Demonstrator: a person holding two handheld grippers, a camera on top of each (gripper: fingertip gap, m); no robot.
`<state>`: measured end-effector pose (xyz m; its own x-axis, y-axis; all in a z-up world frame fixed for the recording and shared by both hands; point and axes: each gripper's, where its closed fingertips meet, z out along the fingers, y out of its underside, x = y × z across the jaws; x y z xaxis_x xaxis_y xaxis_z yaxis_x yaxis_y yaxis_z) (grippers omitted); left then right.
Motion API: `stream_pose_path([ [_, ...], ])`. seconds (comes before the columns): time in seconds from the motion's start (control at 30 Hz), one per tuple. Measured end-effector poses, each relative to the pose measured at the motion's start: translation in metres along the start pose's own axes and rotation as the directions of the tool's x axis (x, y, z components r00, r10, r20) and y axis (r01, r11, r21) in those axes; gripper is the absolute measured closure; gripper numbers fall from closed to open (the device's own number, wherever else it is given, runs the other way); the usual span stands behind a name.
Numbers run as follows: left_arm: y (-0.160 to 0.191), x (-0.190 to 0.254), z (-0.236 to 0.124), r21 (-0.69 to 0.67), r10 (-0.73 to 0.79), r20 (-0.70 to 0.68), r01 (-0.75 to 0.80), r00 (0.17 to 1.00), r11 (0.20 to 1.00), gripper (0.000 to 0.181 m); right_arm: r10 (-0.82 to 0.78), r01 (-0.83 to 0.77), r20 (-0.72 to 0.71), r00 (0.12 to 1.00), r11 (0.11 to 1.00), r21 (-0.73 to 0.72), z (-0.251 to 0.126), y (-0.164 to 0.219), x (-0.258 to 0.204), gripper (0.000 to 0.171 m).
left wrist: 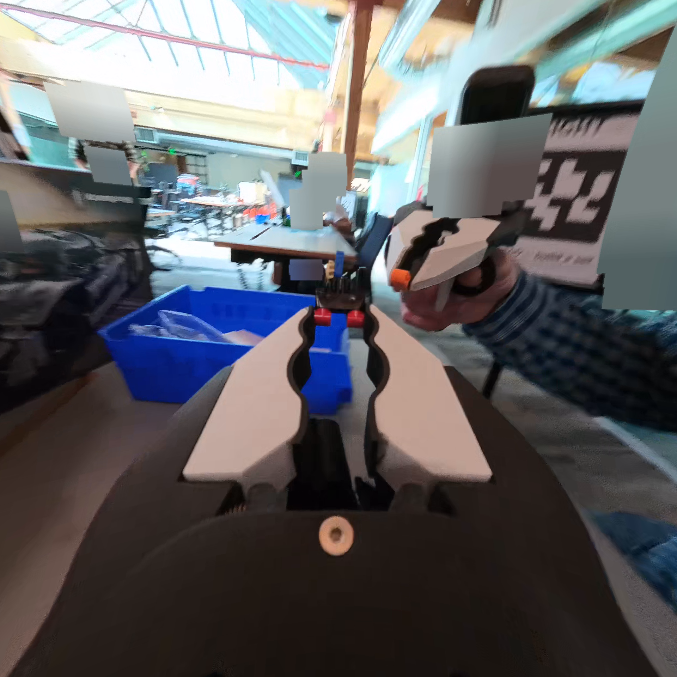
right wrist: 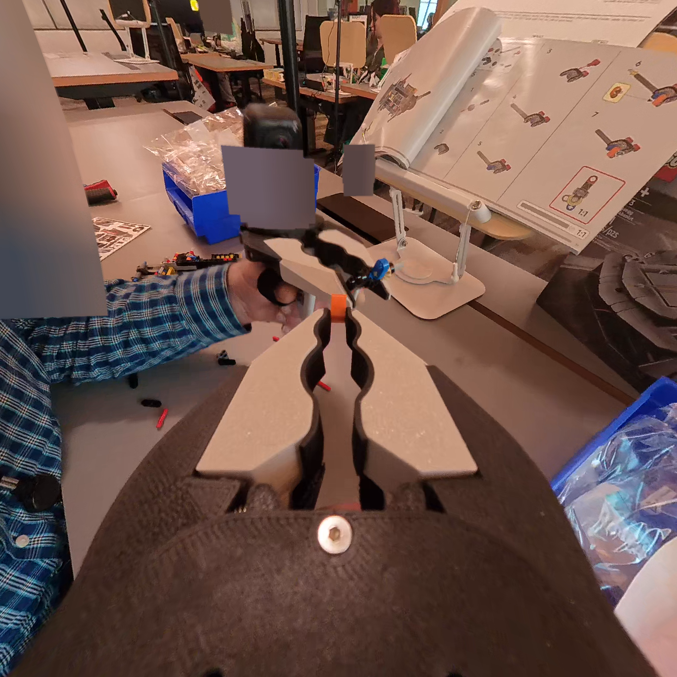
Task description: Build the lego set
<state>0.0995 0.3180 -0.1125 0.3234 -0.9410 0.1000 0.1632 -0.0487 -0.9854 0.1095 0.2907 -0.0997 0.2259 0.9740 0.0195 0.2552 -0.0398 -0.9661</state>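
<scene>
The little lego model (left wrist: 339, 293) sits right at the tips of the left gripper (left wrist: 339, 317), up in the air above the counter (right wrist: 421, 348). It is a small dark piece with two red knobs near the fingers and a blue bit sticking up on the far side. The left fingers (left wrist: 263, 384) pinch it tight at its base, likely so it stays steady while a new part goes on.

Just to the right of it, the right gripper (right wrist: 339, 311) pinches a small orange piece (right wrist: 338, 307) between its own tips. The orange piece is close to the model but not touching it yet. My guess is that it is about to be pushed onto the model, so the two hands face each other to line things up.

Past the right fingers, an instruction booklet (right wrist: 531, 121) leans open on a white stand (right wrist: 432, 285), tipped so the builder can look at the steps while working. Under the fingers, loose red and black pins (right wrist: 161, 417) lie on the counter. Off to the left of them rests a longer built section (right wrist: 190, 262). A blue bin (left wrist: 227, 351) with clear bags sits behind the left fingers, and another blue bin (right wrist: 622, 458) is off to the right of the right fingers.
</scene>
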Motion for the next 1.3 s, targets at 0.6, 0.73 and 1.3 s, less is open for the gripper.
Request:
stream_pose_path([
  [0.6,-0.01,-0.047,-0.029,-0.572,0.985,-0.171,-0.811,-0.025,-0.12,0.157,-0.049,0.052,-0.063,0.997,0.997,0.056,0.018,0.012,-0.007,0.166],
  [0.73,-0.014,-0.049,-0.032,-0.539,0.964,-0.224,-0.805,-0.144,-0.245,0.157,-0.048,0.051,-0.075,0.996,0.998,0.045,0.013,0.019,-0.007,0.166],
  [1.3,-0.015,-0.039,-0.032,-0.421,0.894,-0.283,-0.793,-0.347,-0.44,0.157,-0.051,0.055,-0.072,0.996,0.997,0.046,0.012,0.024,-0.006,0.167],
])
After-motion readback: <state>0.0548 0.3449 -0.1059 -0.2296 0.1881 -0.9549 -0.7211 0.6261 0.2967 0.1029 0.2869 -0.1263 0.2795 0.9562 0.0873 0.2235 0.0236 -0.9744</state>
